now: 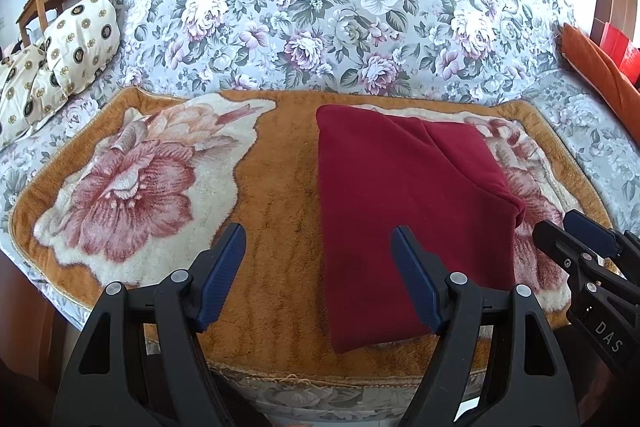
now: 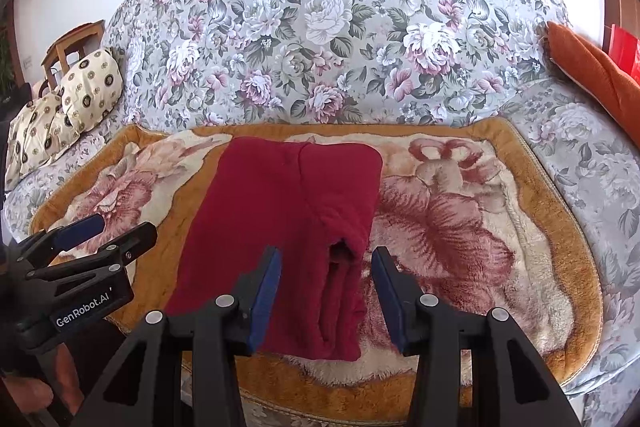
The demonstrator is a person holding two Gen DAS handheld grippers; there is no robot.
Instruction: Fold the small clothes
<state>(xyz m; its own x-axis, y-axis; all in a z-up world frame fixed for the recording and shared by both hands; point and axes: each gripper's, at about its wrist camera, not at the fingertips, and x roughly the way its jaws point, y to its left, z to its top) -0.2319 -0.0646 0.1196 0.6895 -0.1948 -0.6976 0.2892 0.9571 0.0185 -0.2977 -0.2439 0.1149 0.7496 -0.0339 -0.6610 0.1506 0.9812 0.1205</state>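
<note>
Floral sofa seat, covered by a plush flowered mat (image 1: 272,227), carries the folded dark red garment (image 1: 400,195) right of centre: soft, light, limp fleece, best pinched at its thick near-right folded edge. Left gripper (image 1: 318,247) and right gripper (image 2: 326,267) hover with jaws apart, holding nothing.

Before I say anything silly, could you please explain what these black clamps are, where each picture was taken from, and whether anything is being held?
They are two hand-held grasping tools, one in each of a person's hands, each carrying a camera looking along its fingers. One picture comes from the left tool, the other from the right tool. A folded dark red garment lies on a plush flowered mat on a floral sofa. Both tools are open and hold nothing; the right one hovers over the garment's near edge.
</note>
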